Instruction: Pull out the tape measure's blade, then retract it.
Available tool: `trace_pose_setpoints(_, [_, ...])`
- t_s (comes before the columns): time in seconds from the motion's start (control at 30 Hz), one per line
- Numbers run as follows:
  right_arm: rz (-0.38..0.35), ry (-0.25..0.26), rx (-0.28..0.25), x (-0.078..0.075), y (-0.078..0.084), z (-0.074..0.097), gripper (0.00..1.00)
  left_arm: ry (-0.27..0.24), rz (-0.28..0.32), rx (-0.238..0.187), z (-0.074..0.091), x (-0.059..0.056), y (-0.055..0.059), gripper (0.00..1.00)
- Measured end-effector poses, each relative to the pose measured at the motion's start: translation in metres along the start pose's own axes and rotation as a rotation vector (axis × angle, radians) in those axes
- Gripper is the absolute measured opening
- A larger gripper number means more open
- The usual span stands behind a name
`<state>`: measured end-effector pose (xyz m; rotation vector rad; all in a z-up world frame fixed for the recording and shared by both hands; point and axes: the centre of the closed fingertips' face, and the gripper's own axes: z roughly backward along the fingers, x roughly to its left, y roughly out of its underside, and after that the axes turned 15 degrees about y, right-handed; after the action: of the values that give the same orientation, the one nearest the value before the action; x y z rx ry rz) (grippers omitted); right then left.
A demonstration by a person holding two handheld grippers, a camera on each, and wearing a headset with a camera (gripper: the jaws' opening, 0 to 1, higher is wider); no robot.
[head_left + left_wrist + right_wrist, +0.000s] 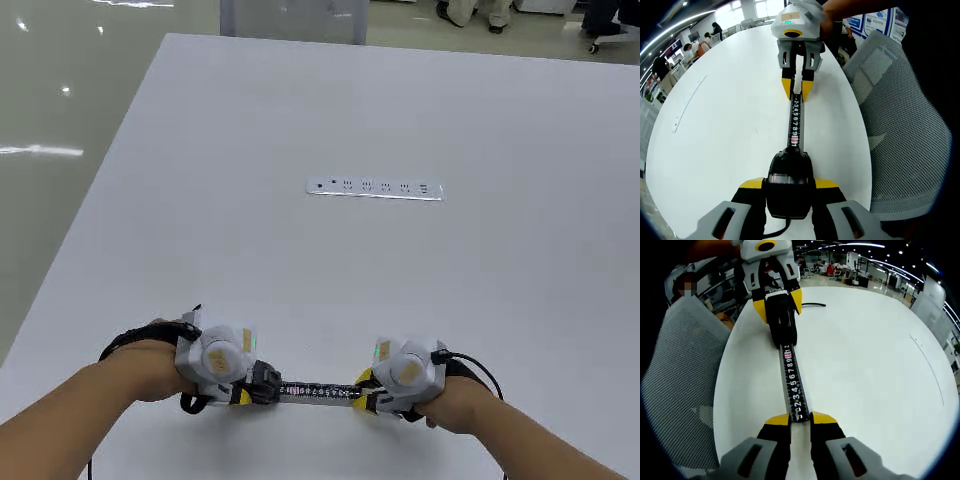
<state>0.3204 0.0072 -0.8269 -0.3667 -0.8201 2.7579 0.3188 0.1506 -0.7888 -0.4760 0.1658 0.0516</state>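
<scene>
White tabletop [300, 120] runs out broad ahead of you, with a power strip [374, 188] lying well beyond your work and an open office floor behind it. Your work sits at the near edge. The left gripper [247, 390] is clamped on the black case [790, 175] of the tape measure, with its yellow tips pressed to either flank. The right gripper [800, 418] is pinched narrow on the tip of the blade [791, 377]. The blade spans the gap between the two, low over the table with its numerals up; whether it touches the surface I cannot tell. Only a short length looks to be out, so you are likely early in the pull.

Draw the right gripper straight away from the case, along the blade's own line. Any sideways drift or roll of your wrist will twist the thin strip and could kink it or work it out of the pinch. Hold the left gripper level and fixed so the case mouth faces the pull squarely; if the case tips, the blade will scrape at the slot. Pull at an even pace.

When you come to retract, walk the right gripper back toward the case with the tip in its grasp rather than letting go, since a freed blade may whip. Mind the table edge and the mesh chair [900, 125] just beside your hands.
</scene>
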Motion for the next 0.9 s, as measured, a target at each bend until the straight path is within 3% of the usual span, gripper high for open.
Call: trace_pose_setpoints(0.9, [0.003,0.007,0.015,-0.012,0.023,0.015,0.12,-0.004,0.006,-0.005,0.000,0.001,0.000,0.32])
